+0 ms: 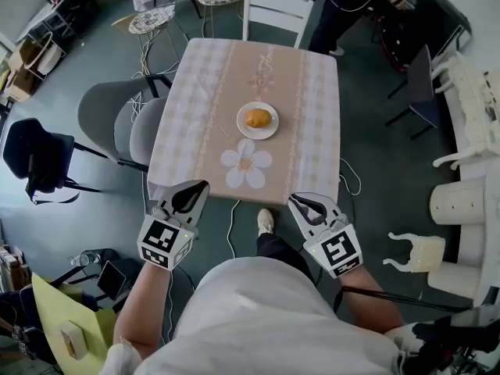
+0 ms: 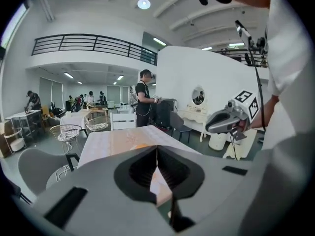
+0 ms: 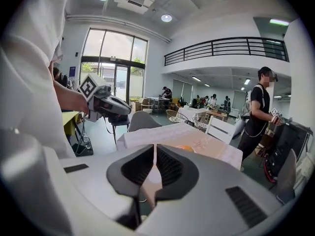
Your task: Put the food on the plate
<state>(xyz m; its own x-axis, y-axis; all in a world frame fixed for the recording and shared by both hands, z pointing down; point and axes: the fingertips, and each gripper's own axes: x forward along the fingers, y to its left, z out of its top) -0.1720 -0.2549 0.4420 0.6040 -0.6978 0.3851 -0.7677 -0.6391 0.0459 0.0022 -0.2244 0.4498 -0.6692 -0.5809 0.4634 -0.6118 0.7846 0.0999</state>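
Food [image 1: 258,118] sits on the plate [image 1: 244,128], roughly mid-surface [image 1: 312,131], just beyond the flower print [image 1: 246,165] on the cloth. It looks like a roundish orange-brown bun. Nothing else edible shows on the cloth, so the task reads as done.

Left claw [image 1: 194,194]: jaws together, nothing between them. In its own view the pads meet in a thin line with only cloth behind. Right claw [image 1: 305,205]: the same, closed and empty, with a sliver of the orange food showing far past the tips.

Both claws hang off the near edge of the surface, close to the person's body and well apart from the plate. They tilt a little downward toward the surface. This is likely a rest or end pose: hands clear of the plate so the food isn't knocked, jaws closed because there is nothing left to carry.

The plate is well in from every edge, so there's little risk of it sliding off. A white chair [image 1: 273,12] stands at the far end, and grey chairs [image 1: 117,119] on the left side.
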